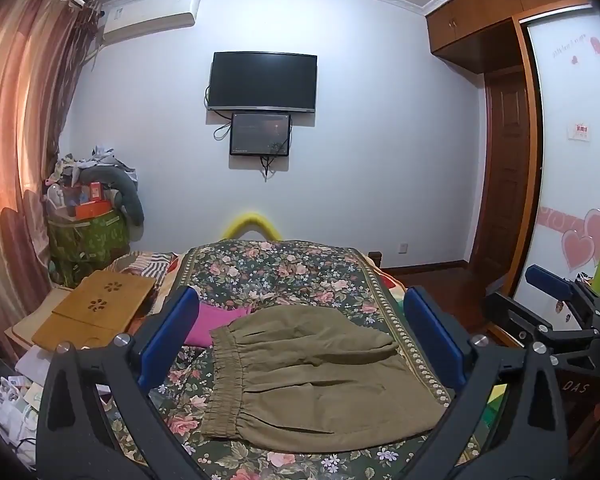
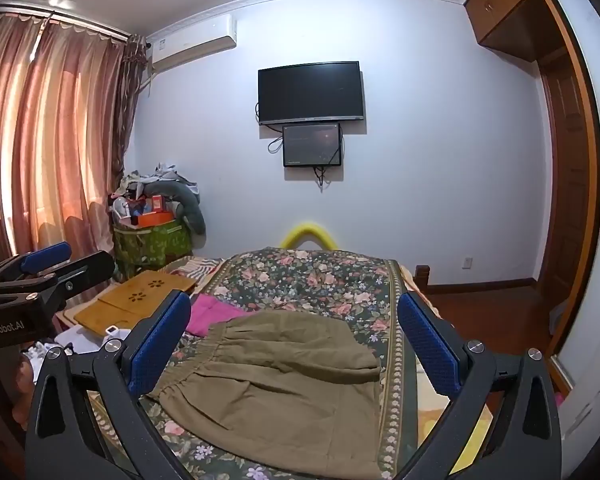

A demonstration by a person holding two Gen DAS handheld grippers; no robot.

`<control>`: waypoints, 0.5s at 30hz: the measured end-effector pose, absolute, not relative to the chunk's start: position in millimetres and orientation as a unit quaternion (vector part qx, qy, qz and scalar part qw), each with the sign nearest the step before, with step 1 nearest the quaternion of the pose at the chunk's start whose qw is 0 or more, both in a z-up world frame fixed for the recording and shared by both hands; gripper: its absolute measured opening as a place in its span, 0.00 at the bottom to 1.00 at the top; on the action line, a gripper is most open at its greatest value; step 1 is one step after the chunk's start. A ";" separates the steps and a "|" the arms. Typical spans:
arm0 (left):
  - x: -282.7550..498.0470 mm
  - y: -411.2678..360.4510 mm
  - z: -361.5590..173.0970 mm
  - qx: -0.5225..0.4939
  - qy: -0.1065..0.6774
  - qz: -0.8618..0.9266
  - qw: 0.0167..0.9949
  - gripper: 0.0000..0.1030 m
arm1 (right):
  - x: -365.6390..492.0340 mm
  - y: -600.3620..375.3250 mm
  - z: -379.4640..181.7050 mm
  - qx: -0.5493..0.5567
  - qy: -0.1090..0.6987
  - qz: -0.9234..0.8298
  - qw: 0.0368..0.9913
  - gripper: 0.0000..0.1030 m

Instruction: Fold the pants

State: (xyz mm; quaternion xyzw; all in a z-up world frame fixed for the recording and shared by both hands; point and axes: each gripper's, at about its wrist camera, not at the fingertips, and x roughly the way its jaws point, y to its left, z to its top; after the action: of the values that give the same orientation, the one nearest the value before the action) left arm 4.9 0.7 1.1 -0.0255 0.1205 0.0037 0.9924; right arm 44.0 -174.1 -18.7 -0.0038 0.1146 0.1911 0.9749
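Olive-green pants [image 1: 312, 376] lie folded in a compact rectangle on the floral bedspread [image 1: 284, 268], elastic waistband at the left. They also show in the right wrist view [image 2: 276, 392]. My left gripper [image 1: 300, 336] is open and empty, held above the pants with its blue pads wide apart. My right gripper [image 2: 296, 340] is open and empty too, above the pants. The right gripper also shows at the right edge of the left wrist view [image 1: 556, 296]. The left gripper shows at the left edge of the right wrist view [image 2: 44, 264].
A pink cloth [image 1: 216, 322] lies just beyond the pants. A wooden lap tray [image 1: 96, 308] rests on the bed's left side. A green hamper piled with things [image 1: 88, 236] stands by the curtain. A TV [image 1: 262, 80] hangs on the far wall. A wardrobe [image 1: 572, 160] is at the right.
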 end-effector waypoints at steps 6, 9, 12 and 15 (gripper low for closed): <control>5.1 -0.9 3.3 -0.027 0.122 0.003 0.992 1.00 | 44.3 -174.1 -17.8 -0.002 0.115 0.192 0.975 1.00; 5.6 -1.2 3.2 -0.028 0.123 0.002 0.992 1.00 | 41.8 -174.4 -16.4 -0.002 0.114 0.193 0.974 1.00; 5.5 -1.0 3.6 -0.028 0.122 0.003 0.992 1.00 | 41.1 -174.7 -16.8 -0.003 0.114 0.194 0.974 1.00; 5.5 -1.1 3.4 -0.029 0.124 0.002 0.992 1.00 | 40.1 -174.4 -16.8 -0.003 0.114 0.193 0.974 1.00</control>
State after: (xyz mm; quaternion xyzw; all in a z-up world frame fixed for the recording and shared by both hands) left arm 5.5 -1.1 3.4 -0.0293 0.1239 0.0021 0.9919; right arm 40.1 -174.4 -16.8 -0.0029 0.1145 0.1935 0.9744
